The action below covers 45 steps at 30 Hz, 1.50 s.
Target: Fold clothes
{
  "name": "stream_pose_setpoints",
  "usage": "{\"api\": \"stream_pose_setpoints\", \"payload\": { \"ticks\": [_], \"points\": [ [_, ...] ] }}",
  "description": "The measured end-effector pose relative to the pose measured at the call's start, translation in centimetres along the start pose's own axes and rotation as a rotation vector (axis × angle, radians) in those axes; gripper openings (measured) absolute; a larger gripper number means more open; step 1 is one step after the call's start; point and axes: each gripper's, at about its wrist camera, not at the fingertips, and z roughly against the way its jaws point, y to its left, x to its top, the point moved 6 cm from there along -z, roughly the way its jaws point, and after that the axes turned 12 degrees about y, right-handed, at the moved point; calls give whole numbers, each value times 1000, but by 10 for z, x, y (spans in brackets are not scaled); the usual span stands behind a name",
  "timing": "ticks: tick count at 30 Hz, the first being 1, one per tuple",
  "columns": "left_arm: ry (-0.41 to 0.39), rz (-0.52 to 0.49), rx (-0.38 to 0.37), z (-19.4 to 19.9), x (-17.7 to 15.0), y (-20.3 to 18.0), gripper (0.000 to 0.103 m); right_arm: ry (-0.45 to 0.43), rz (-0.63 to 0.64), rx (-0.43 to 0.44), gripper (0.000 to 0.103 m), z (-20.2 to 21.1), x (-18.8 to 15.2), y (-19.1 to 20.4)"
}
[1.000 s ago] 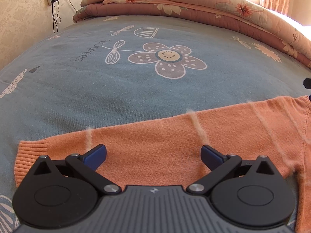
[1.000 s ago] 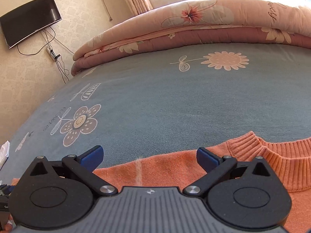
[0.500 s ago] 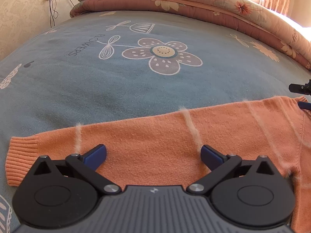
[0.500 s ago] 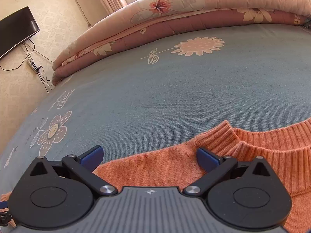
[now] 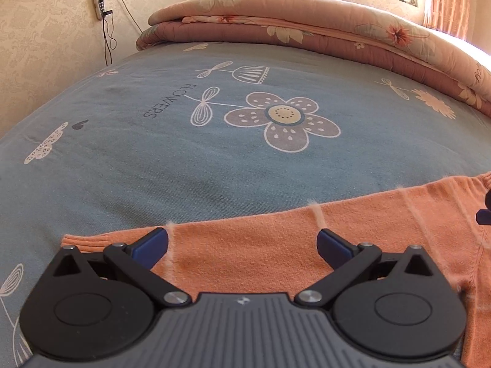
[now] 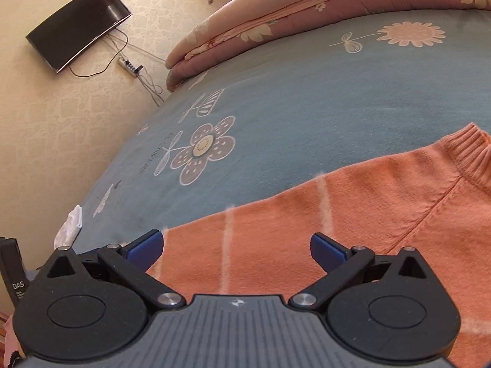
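An orange knit sweater with thin pale stripes lies flat on the blue bedspread. In the left wrist view its left sleeve [image 5: 251, 245] runs across the bottom, with the ribbed cuff [image 5: 89, 240] at the left. My left gripper [image 5: 242, 242] is open and empty, just above the sleeve near the cuff. In the right wrist view the sleeve and shoulder [image 6: 307, 224] fill the lower right, with the ribbed collar [image 6: 472, 150] at the right edge. My right gripper [image 6: 236, 245] is open and empty over the sleeve. Its tip [image 5: 485, 211] shows at the right edge of the left wrist view.
The blue floral bedspread [image 5: 214, 153] spreads ahead. A folded pink floral quilt [image 5: 307, 27] lies along the far edge under the window. A wall TV [image 6: 79, 26] and power strip [image 6: 129, 64] hang left. A white cloth [image 6: 69, 224] lies by the bed's left edge.
My left gripper has shifted left toward the cuff and tilted up. My right gripper has swung left from the collar to over the sleeve. Both stay open.
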Motion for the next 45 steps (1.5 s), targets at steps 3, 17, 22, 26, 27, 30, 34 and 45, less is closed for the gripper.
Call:
{"api": "stream_pose_setpoints", "payload": {
  "ticks": [3,17,22,26,27,30,34,45],
  "points": [
    [6,50,21,-1,1,15,102,72,40,62,103,-29,-15,28],
    [-51,65,-51,18,7,4,103,157,210,108,103,-24,-50,100],
    [-101,11,-179,41,8,-32,102,44,206,-113,103,53,-61,77],
    [-121,-56,-323,61,3,-75,102,1,127,-328,103,112,-98,32],
    [-123,-72,-360,66,0,-86,102,-4,101,-373,103,125,-110,19],
    [-128,-139,-444,80,-9,-122,102,-15,13,-472,103,159,-151,-17],
    [-137,-314,-461,97,-30,-174,102,-53,-77,-580,103,194,-204,-54],
    [-119,-548,-495,109,-96,-277,102,-167,-56,-717,103,230,-253,-95]
  ]
}}
